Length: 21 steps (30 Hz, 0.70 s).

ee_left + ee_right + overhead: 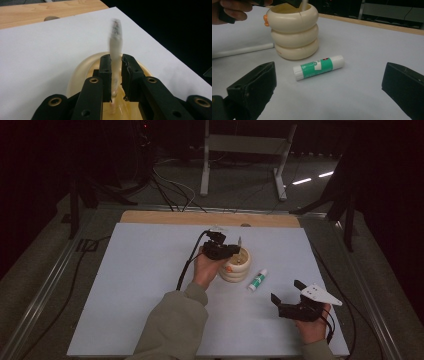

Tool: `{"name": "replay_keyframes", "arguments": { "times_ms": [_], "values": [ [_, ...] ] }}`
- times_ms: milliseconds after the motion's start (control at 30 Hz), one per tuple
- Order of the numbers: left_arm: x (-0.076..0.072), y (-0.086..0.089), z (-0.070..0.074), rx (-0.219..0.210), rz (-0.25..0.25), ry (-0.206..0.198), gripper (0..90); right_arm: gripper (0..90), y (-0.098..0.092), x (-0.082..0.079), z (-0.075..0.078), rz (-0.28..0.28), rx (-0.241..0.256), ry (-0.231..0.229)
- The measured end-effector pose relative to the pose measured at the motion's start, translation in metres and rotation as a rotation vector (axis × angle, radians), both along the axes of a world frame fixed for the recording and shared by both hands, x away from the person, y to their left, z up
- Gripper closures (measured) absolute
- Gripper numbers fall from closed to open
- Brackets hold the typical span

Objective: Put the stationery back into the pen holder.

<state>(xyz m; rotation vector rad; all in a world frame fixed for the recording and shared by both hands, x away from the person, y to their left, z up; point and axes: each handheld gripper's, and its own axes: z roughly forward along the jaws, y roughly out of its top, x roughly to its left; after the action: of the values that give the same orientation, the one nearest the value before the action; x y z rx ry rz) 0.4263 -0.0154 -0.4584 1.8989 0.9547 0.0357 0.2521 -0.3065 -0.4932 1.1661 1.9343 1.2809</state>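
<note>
I note my left gripper (231,249) poised over the cream ringed holder (236,268), fingers (105,75) clenched on a white pen (115,47) standing upright in its mouth, while my right gripper (292,295), fingers released, rests near the holder beyond the green-labelled glue stick (258,279) lying on the surface (130,285).

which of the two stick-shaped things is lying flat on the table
The green-and-white glue stick, lying on its side beside the cream holder. The thin white pen stands upright, pinched by the left gripper over the holder.
</note>
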Motion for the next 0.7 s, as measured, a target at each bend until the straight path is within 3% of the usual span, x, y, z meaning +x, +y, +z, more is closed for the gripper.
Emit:
{"name": "replay_keyframes", "arguments": {
  "times_ms": [133, 333, 467, 567, 700],
  "values": [
    [0.000, 0.000, 0.000, -0.003, -0.004, 0.000, 76.4, 0.0, 0.000, 0.000, 0.000, 0.001, 0.001, 0.001],
    [-0.002, 0.005, 0.005, -0.047, 0.016, 0.004, 50.4, 0.0, 0.000, 0.000, 0.000, 0.001, 0.001, 0.002],
    [-0.005, 0.007, 0.010, -0.058, 0.034, -0.020, 29.2, 0.0, 0.000, 0.000, 0.000, 0.001, 0.001, 0.002],
    [-0.007, 0.009, 0.013, -0.043, 0.040, -0.037, 24.0, 0.0, 0.000, 0.000, 0.000, 0.001, -0.001, 0.003],
    [-0.009, 0.015, 0.016, -0.056, 0.049, -0.046, 16.1, 0.0, 0.000, 0.000, 0.000, 0.000, 0.000, 0.003]
  ]
}}
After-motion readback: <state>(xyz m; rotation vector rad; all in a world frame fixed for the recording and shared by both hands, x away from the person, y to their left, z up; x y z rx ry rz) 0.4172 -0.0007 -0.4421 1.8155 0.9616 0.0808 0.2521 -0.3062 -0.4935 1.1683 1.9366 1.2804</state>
